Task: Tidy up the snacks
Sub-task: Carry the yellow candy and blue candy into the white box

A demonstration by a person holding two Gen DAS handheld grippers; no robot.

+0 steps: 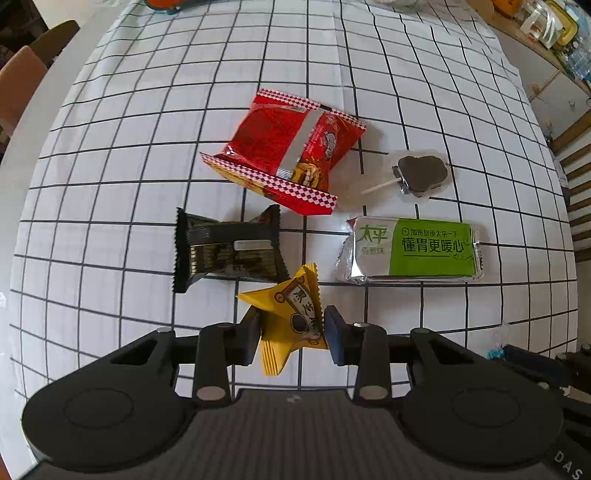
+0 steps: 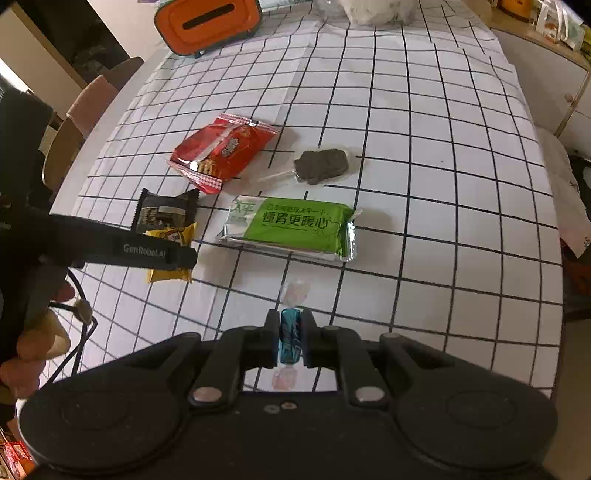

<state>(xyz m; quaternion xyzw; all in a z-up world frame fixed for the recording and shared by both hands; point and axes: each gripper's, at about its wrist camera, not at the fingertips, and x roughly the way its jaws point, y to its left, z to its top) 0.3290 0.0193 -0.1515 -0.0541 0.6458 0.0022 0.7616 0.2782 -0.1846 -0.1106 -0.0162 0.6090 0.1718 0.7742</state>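
My left gripper point(image 1: 291, 334) is shut on a yellow snack packet point(image 1: 291, 314), low over the checked tablecloth. My right gripper point(image 2: 289, 334) is shut on a small blue wrapped candy point(image 2: 289, 334) with clear twisted ends. On the cloth lie a red snack bag point(image 1: 288, 151), a black packet point(image 1: 229, 247), a green and silver cracker pack point(image 1: 410, 249) and a dark lollipop in clear wrap point(image 1: 421, 173). In the right wrist view the left gripper point(image 2: 177, 254) holds the yellow packet point(image 2: 170, 273) beside the black packet point(image 2: 166, 212).
An orange tissue box point(image 2: 208, 24) stands at the table's far edge, with a clear bag point(image 2: 373, 11) beside it. Chairs point(image 2: 92, 107) stand along the left side. A shelf with containers point(image 1: 546, 26) is at the far right.
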